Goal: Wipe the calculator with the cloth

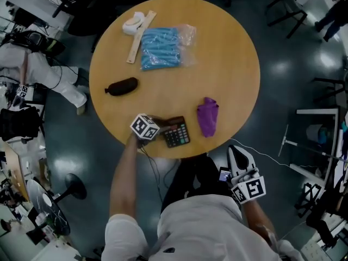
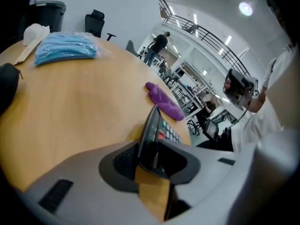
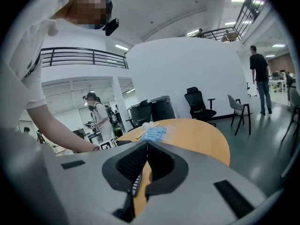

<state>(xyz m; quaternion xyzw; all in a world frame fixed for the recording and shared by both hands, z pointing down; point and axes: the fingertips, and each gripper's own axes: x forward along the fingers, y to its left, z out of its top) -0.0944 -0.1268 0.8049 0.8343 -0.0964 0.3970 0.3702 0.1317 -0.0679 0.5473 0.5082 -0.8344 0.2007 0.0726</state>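
Nearest the person, the right gripper (image 1: 237, 152) hung off the table's edge, its jaws closed on nothing. The left gripper (image 1: 165, 125) sat at the near rim of the round table (image 1: 228, 64), jaws spread wide with one end of the calculator (image 1: 177, 134) between them, the pads apparently not pressing. The calculator was probably light, rigid plastic, apt to skate on the smooth wood under a wipe, so its end or side edges, clear of the keys, seemed the place to pin it. It was dark, with rows of pale keys and one red. Just beyond it to the right, not touching, lay the purple cloth (image 1: 207, 116) — crumpled and limp, best pinched at a raised fold.
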